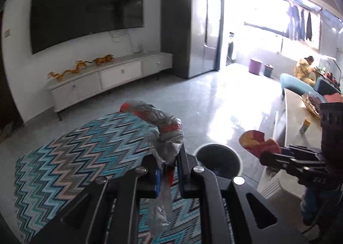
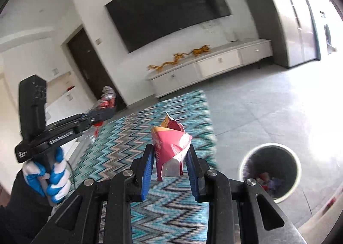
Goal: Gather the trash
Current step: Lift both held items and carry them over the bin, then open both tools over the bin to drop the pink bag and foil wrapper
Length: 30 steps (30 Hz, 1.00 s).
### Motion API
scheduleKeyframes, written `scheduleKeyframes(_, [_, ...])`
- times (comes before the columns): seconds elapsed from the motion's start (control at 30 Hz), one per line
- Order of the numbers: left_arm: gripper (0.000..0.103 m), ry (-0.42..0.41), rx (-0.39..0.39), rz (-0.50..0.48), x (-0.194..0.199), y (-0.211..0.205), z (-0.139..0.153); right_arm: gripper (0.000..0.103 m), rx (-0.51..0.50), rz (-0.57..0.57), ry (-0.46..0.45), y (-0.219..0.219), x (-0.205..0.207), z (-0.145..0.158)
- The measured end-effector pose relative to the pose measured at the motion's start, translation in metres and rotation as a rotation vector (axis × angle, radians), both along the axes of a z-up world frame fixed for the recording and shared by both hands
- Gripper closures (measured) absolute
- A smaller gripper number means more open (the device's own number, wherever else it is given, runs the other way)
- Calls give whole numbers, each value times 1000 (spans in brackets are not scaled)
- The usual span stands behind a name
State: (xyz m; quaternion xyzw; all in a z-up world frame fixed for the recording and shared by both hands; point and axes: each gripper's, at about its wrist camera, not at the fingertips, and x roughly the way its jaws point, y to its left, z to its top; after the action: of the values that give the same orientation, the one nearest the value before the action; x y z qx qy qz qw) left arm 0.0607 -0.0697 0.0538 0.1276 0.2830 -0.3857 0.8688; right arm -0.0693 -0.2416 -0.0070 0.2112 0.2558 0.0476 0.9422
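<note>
My left gripper is shut on a crumpled clear plastic wrapper with red print, held in the air over the zigzag rug. It also shows at the left of the right wrist view. My right gripper is shut on a crumpled pink and yellow snack packet, held above the rug; the packet shows in the left wrist view too. A round white-rimmed trash bin stands on the floor between the two grippers, down to the right of the right gripper, with some trash inside.
A blue zigzag rug covers the floor below. A white table with a small can and snacks is at right. A low TV cabinet and wall TV stand ahead. A person sits at the far right.
</note>
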Motion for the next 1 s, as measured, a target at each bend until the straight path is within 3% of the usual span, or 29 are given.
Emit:
scheduleKeyframes(0.23, [92, 80, 102, -131, 3, -103, -37, 75, -22, -140, 92, -71, 8, -31])
scheduleKeyframes(0.43, [91, 178, 193, -187, 21, -185, -89, 75, -8, -213, 228, -127, 36, -83])
scheduleKeyframes(0.77, [90, 374, 216, -183, 62, -253, -162, 72, 26, -260, 386, -181, 78, -155])
scheduleKeyframes(0.83, [88, 412, 208, -190, 69, -260, -171, 66, 28, -277, 403, -189, 79, -164])
scheduleKeyframes(0.93, [73, 447, 191, -185, 74, -266, -181, 56, 44, -298, 422, -197, 78, -174])
scheduleKeyframes(1.0, [52, 445, 183, -173, 76, -267, -183, 53, 46, -308, 432, -200, 75, -177])
